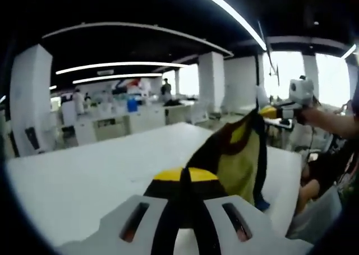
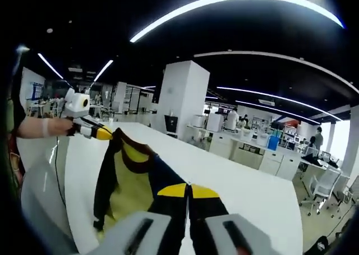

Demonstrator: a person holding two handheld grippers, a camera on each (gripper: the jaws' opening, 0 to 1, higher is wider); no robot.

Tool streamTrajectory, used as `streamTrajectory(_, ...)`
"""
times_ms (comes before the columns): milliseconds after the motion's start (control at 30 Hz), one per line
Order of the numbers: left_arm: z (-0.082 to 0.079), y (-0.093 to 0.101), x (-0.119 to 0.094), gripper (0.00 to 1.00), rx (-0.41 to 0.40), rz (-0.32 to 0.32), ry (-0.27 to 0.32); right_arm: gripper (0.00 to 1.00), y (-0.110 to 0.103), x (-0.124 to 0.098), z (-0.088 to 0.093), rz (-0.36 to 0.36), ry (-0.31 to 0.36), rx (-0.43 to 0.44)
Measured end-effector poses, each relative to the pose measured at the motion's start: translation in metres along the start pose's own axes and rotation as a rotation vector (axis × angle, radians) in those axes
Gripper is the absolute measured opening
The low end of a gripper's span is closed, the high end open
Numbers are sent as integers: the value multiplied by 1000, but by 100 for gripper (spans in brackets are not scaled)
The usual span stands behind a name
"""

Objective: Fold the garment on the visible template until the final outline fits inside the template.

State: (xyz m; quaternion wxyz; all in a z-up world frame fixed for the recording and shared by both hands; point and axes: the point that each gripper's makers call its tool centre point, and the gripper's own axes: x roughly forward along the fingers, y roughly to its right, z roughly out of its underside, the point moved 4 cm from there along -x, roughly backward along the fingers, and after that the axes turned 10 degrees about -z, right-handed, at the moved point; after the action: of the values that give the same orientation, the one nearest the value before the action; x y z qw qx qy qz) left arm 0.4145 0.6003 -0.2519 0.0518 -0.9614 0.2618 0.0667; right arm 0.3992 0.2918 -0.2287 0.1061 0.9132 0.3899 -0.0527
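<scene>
A yellow-green garment with black and dark brown trim hangs stretched in the air between my two grippers, above a white table. In the left gripper view, my left gripper has its yellow-tipped jaws shut on one end of the cloth. My right gripper holds the other end at the upper right. In the right gripper view, my right gripper is shut on the garment. The cloth runs away to my left gripper, held in a hand over the table.
A person's forearm reaches in from the right past the table's edge. White pillars, rows of desks, office chairs and distant people surround the table.
</scene>
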Motion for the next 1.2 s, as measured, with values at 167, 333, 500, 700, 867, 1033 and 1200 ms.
streamTrajectory(167,-8,-16,20,0,-34,50,4,0,17,14,-9,-11,10,-14)
streamTrajectory(333,8,-35,57,0,-138,101,-53,0,42,45,4,-25,-35,-7)
streamTrajectory(500,32,-54,102,0,-181,135,-115,0,67,79,27,-31,-80,22)
streamTrajectory(700,64,-76,154,0,-263,151,-175,0,99,127,63,-53,-151,47)
streamTrajectory(867,94,-88,188,0,-321,149,-222,0,120,156,89,-63,-192,59)
streamTrajectory(1033,123,-102,221,0,-353,147,-268,0,139,183,126,-81,-248,85)
streamTrajectory(1200,156,-113,244,0,-375,134,-338,0,147,208,158,-97,-300,118)
